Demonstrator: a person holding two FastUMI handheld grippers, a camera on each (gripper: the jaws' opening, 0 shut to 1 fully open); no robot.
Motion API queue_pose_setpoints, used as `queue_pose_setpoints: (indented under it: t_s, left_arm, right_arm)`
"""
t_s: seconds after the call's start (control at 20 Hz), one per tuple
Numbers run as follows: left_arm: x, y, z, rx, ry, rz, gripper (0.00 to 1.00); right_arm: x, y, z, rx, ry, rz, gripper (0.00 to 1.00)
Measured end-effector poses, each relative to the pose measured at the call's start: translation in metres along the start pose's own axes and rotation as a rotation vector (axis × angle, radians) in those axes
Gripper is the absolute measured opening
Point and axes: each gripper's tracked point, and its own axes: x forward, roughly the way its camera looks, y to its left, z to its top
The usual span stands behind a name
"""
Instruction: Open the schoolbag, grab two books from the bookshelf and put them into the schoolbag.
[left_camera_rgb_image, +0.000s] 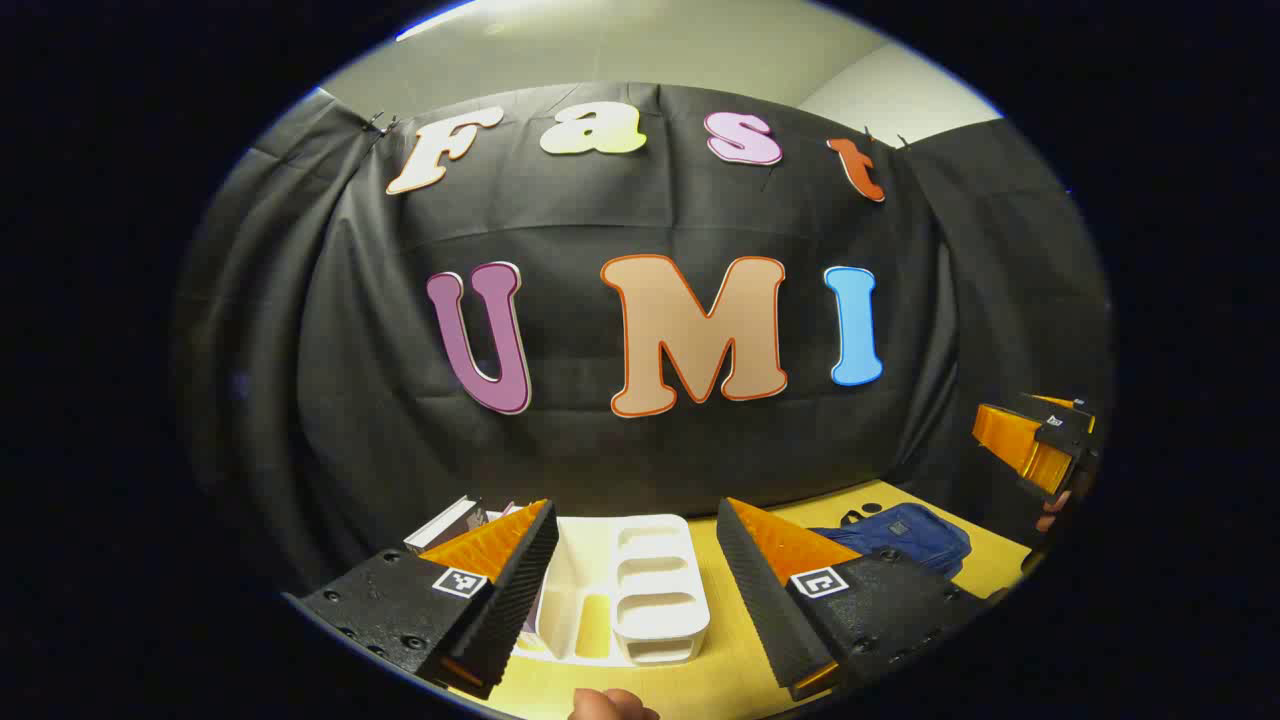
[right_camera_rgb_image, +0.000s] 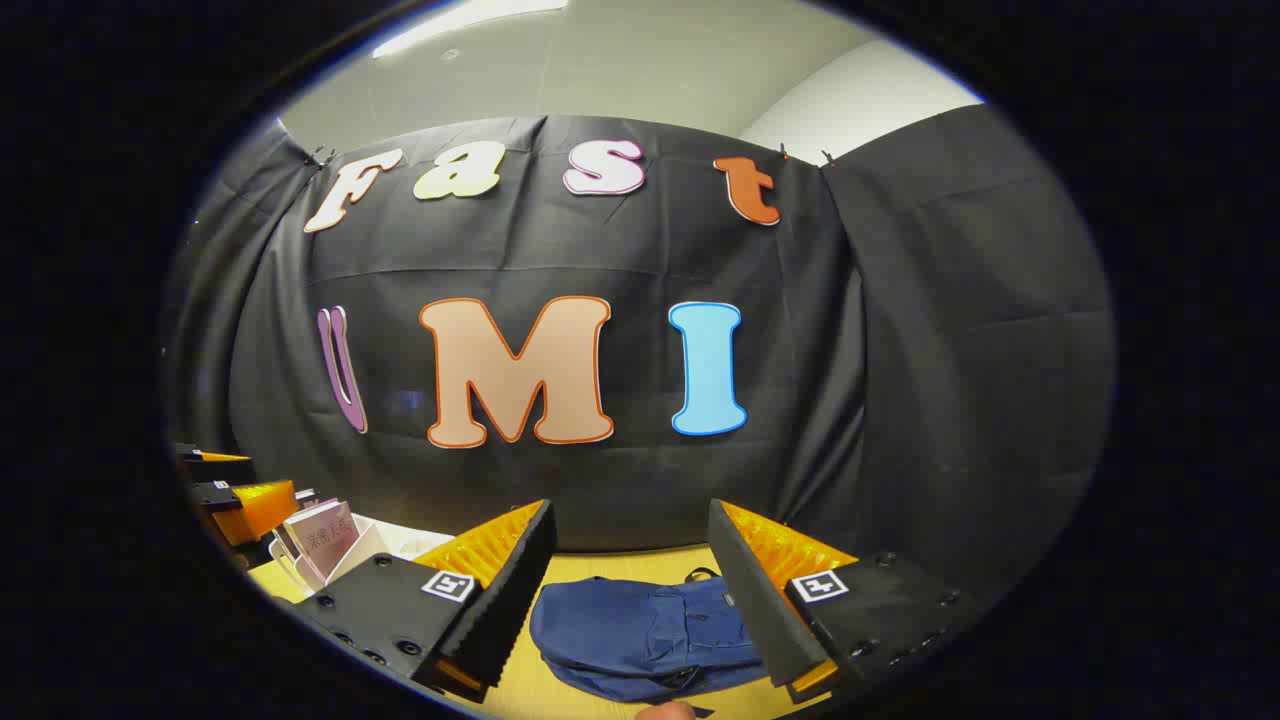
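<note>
A blue schoolbag (right_camera_rgb_image: 645, 630) lies flat on the yellow table (right_camera_rgb_image: 620, 565), and it looks closed. My right gripper (right_camera_rgb_image: 630, 575) hangs open above it with nothing between its fingers. In the left gripper view the schoolbag (left_camera_rgb_image: 895, 535) lies at the right. My left gripper (left_camera_rgb_image: 635, 575) stands open over the white bookshelf rack (left_camera_rgb_image: 625, 590). Books (left_camera_rgb_image: 447, 522) stand at the rack's left end, partly behind my left finger. The books (right_camera_rgb_image: 322, 538) lean in the rack at the left of the right gripper view. The right gripper (left_camera_rgb_image: 1035, 445) appears at the far right, held by a hand.
The yellow table (left_camera_rgb_image: 730, 660) carries the rack and the bag side by side. Black cloth closes the booth at the back and sides. The left gripper (right_camera_rgb_image: 235, 495) shows at the left edge of the right gripper view. A fingertip (left_camera_rgb_image: 610, 705) peeks in at the bottom.
</note>
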Motion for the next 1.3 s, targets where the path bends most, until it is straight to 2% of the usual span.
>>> queue_pose_setpoints:
  t_s: [0.15, 0.2, 0.25, 0.35, 0.4, 0.45, 0.8, 0.9, 0.95, 1.15, 1.2, 1.3]
  left_arm:
    - [0.001, 0.000, -0.002, -0.021, 0.009, 0.009, 0.94]
    - [0.002, -0.001, -0.003, -0.019, 0.013, 0.003, 0.94]
    - [0.002, -0.002, -0.002, -0.015, 0.014, -0.004, 0.94]
    - [0.007, 0.000, 0.002, 0.006, 0.009, -0.004, 0.94]
    - [0.014, 0.000, 0.004, 0.010, 0.005, -0.003, 0.94]
    - [0.015, 0.000, 0.004, 0.013, 0.003, 0.000, 0.94]
    - [0.018, -0.002, 0.002, 0.025, 0.004, 0.006, 0.94]
    - [0.019, 0.002, 0.000, 0.024, 0.007, 0.016, 0.94]
    - [0.020, 0.003, -0.001, 0.022, 0.009, 0.021, 0.94]
    - [0.023, 0.010, -0.006, 0.015, 0.024, 0.044, 0.94]
    - [0.023, 0.011, -0.007, 0.014, 0.026, 0.049, 0.94]
    - [0.024, 0.014, -0.008, 0.014, 0.030, 0.058, 0.94]
  right_arm:
    - [0.003, 0.001, 0.003, -0.010, -0.011, 0.015, 0.94]
    - [0.005, 0.001, 0.003, -0.014, -0.013, 0.016, 0.98]
    - [0.006, 0.001, 0.002, -0.020, -0.011, 0.018, 0.94]
    - [0.007, 0.005, -0.001, -0.042, -0.005, 0.036, 0.94]
    - [0.007, 0.006, 0.000, -0.050, -0.007, 0.043, 1.00]
    - [0.007, 0.007, 0.001, -0.055, -0.009, 0.048, 0.94]
    - [0.014, 0.014, -0.003, -0.064, -0.004, 0.070, 0.94]
    - [0.017, 0.012, -0.005, -0.069, 0.001, 0.070, 0.98]
    - [0.018, 0.012, -0.007, -0.074, 0.005, 0.071, 0.94]
    - [0.023, 0.015, -0.008, -0.104, 0.005, 0.088, 0.94]
    - [0.025, 0.018, -0.006, -0.106, 0.001, 0.096, 0.98]
    - [0.026, 0.022, -0.006, -0.107, -0.005, 0.107, 0.98]
